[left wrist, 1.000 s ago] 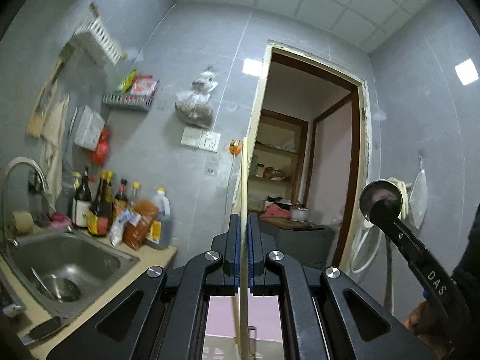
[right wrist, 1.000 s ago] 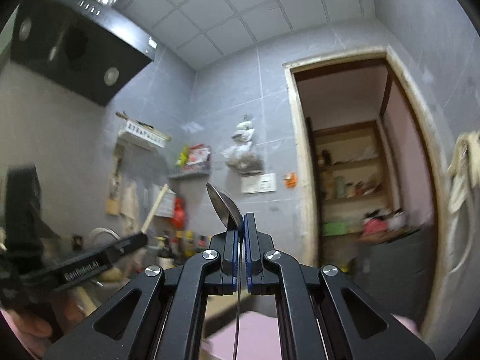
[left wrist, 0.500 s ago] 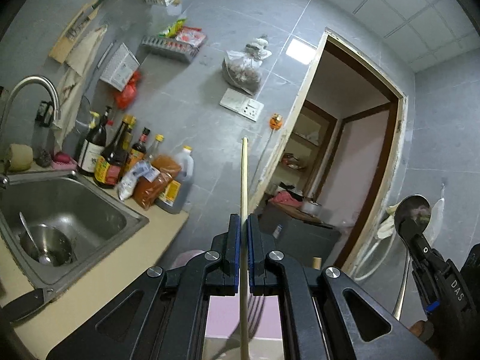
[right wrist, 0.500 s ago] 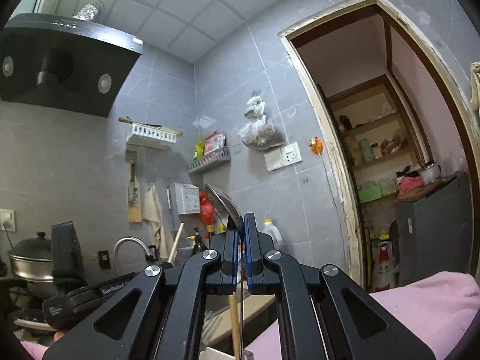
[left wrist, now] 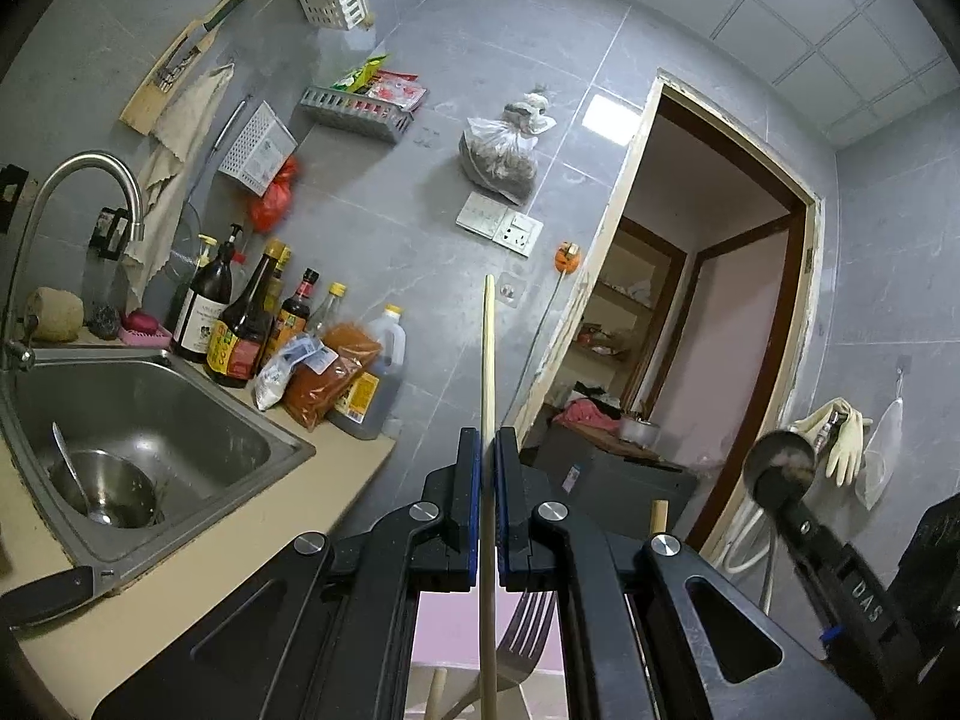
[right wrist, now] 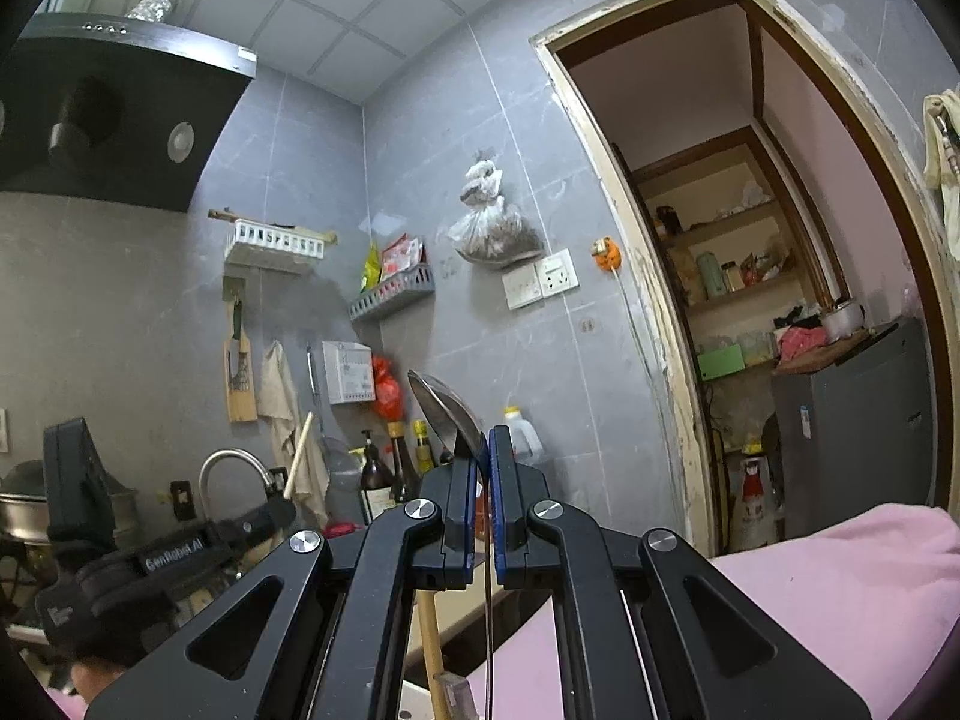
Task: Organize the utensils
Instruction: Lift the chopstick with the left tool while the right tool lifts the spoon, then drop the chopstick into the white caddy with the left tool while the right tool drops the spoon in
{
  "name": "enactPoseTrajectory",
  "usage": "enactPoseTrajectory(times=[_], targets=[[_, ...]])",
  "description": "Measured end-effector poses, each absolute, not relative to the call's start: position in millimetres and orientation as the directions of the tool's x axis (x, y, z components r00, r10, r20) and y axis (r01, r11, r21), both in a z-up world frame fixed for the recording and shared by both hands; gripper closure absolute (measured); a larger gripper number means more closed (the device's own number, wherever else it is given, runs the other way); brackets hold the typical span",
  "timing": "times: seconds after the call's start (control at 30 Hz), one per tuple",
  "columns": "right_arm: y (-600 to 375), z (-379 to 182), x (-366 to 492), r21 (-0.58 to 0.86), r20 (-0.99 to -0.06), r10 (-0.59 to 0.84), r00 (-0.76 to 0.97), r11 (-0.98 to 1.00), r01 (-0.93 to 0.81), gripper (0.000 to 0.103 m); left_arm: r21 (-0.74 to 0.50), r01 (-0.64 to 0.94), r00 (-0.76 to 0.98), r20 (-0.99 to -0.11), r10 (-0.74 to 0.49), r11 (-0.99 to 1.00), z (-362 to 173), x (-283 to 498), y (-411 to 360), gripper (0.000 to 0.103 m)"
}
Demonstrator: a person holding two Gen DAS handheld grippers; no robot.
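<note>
The left gripper has its jaws pinched on a chopstick, which stands upright at frame centre, its tip reaching above the fingers and its lower length running down between them to the bottom edge. Below the jaws a fork shows tines-up over a pink cloth, with another wooden stick end just right of the fingers. At lower right of that view the right gripper carries a spoon, bowl up.

In the right wrist view the right gripper is clamped on the spoon; its bowl leans left above the fingertips and its thin handle drops between the fingers. At lower left there, the left gripper holds the chopstick tilted.

Further out, a sink fills the left of the left wrist view, with a bowl inside it. Bottles stand behind the sink, and a doorway opens at right.
</note>
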State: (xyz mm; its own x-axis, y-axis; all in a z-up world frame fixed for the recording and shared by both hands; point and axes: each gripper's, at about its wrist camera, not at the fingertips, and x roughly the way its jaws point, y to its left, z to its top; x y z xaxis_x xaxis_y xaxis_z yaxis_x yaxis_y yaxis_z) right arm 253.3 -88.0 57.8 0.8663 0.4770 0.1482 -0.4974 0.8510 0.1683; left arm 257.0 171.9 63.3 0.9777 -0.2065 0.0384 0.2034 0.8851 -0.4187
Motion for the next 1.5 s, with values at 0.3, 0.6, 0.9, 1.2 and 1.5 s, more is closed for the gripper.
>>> enactPoseTrajectory(times=[0.3, 0.6, 0.9, 1.2, 1.5], targets=[[-85, 47, 252, 0.153, 0.121, 0.486, 0.865, 0.852, -0.5, 0.1, -0.431, 0.188, 0.979, 0.014, -0.201, 0.883, 60, 261, 173, 0.1], [-86, 38, 254, 0.171, 0.091, 0.495, 0.864, 0.847, -0.503, 0.099, -0.389, 0.178, 0.981, -0.007, -0.196, 0.904, 63, 258, 157, 0.1], [-86, 38, 251, 0.168, 0.086, 0.504, 0.86, 0.843, -0.511, 0.099, -0.311, 0.135, 0.979, -0.103, -0.175, 0.941, 47, 264, 137, 0.1], [-86, 34, 243, 0.122, 0.021, 0.533, 0.846, 0.839, -0.531, 0.097, -0.3, 0.157, 0.964, -0.16, -0.212, 0.941, 32, 255, 133, 0.1], [-96, 25, 234, 0.127, -0.088, 0.562, 0.823, 0.826, -0.55, 0.082, -0.298, 0.201, 0.935, -0.226, -0.273, 0.933, 33, 240, 128, 0.087]])
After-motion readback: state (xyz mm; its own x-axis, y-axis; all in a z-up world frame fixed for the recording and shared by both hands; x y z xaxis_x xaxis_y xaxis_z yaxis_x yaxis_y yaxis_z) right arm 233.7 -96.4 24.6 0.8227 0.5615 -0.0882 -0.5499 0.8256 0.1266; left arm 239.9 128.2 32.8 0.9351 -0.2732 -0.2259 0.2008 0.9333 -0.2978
